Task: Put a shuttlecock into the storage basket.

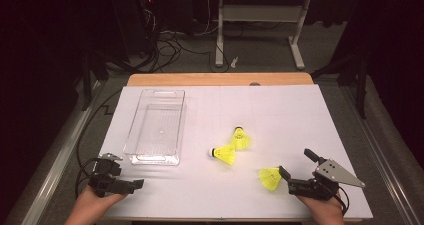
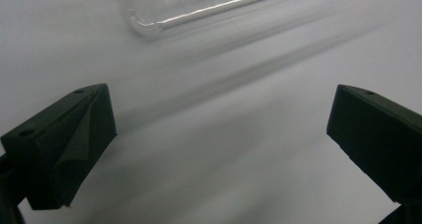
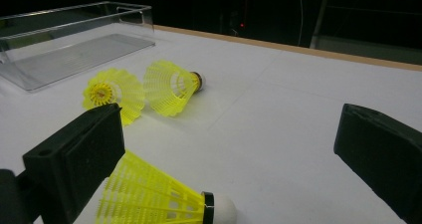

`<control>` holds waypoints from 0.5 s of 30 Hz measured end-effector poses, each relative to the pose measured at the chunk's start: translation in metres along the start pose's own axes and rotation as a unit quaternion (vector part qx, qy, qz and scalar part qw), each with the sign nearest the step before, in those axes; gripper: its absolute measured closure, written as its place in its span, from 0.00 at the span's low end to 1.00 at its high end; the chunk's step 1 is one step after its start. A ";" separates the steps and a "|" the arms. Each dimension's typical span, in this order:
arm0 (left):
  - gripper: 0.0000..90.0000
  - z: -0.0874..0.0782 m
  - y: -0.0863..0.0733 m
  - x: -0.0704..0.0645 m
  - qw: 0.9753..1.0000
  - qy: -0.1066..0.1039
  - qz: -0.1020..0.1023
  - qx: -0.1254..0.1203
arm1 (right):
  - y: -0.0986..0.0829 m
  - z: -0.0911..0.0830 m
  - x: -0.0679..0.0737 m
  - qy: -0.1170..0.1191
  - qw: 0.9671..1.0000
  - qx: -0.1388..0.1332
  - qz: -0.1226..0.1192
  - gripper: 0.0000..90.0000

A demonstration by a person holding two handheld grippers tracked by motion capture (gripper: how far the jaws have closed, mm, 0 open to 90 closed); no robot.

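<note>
Your right gripper (image 1: pixel 295 172) is spread around the nearest shuttlecock (image 1: pixel 270 178), lower right.

It probably isn't touching yet. Your left gripper (image 1: pixel 131 185) waits spread below the bin (image 1: pixel 150 157); two shuttlecocks (image 1: pixel 230 147) lie mid-frame.

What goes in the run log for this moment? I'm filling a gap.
right gripper: open, at nearest shuttlecock | left gripper: open, idle | two shuttlecocks mid-table | clear tray: empty
</note>
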State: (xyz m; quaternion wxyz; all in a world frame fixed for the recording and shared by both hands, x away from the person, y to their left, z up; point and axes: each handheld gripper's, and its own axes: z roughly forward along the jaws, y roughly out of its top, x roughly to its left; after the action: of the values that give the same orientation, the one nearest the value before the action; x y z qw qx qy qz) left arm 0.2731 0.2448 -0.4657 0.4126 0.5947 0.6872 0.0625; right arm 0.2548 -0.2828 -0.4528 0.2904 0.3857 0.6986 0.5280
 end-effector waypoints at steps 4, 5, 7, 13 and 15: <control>0.00 0.002 -0.001 -0.002 1.000 0.004 0.009 0.019 | 0.001 0.000 0.002 0.001 1.000 0.002 -0.003 0.00; 0.00 0.002 -0.001 -0.003 1.000 0.007 0.008 0.023 | 0.001 0.001 0.002 0.000 1.000 0.002 -0.004 0.00; 0.01 0.004 -0.002 -0.005 0.999 0.009 0.016 0.033 | 0.001 0.002 0.003 0.001 1.000 0.003 -0.004 0.00; 0.01 0.004 -0.005 -0.009 0.997 0.012 0.039 0.064 | 0.003 0.005 0.006 0.012 1.000 0.008 -0.005 0.00; 0.01 0.005 -0.005 -0.011 0.996 0.017 0.046 0.074 | 0.004 0.005 0.008 0.011 1.000 0.006 -0.007 0.00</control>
State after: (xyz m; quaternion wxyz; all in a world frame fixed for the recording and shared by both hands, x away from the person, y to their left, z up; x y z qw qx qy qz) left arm 0.2714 0.2319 -0.4663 0.3522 0.6533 0.6690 0.0409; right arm 0.2555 -0.2731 -0.4505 0.2836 0.3769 0.7076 0.5262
